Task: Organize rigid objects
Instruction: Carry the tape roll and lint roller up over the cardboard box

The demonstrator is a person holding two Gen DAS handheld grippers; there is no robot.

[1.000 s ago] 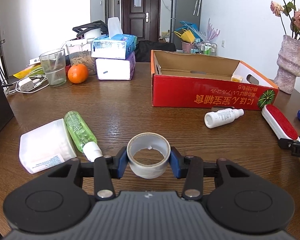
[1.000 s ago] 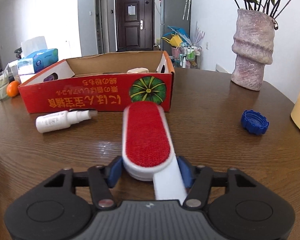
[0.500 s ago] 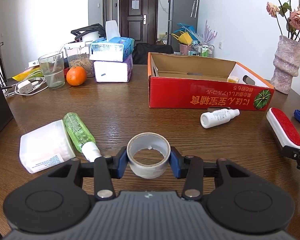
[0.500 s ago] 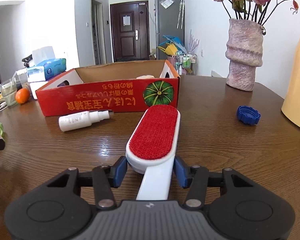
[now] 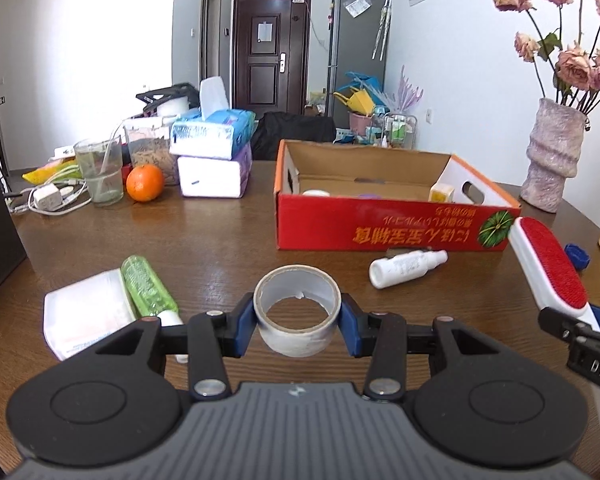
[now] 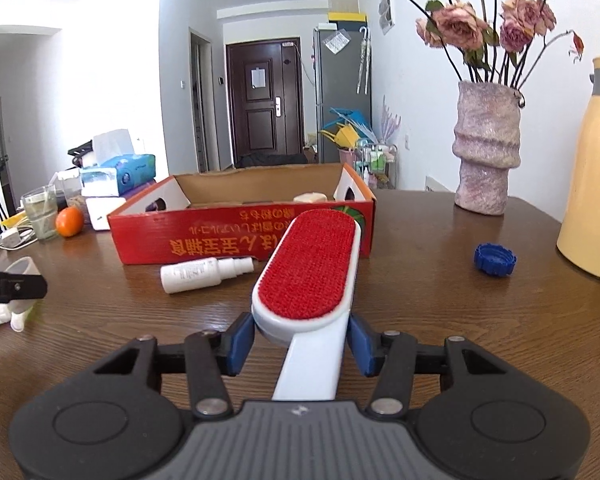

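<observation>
My left gripper is shut on a roll of clear tape and holds it above the wooden table. My right gripper is shut on a white lint brush with a red pad, lifted off the table; the brush also shows in the left wrist view. An open red cardboard box stands ahead, with a few small items inside. A white spray bottle lies in front of it. A green bottle lies at the left.
A white packet lies beside the green bottle. A blue cap, a yellow flask and a vase of roses stand at the right. Tissue boxes, an orange, a glass and cables sit at the far left.
Both grippers have risen, lifting the tape roll and the lint brush off the table. The box interior shows more. Both grips are unchanged.
</observation>
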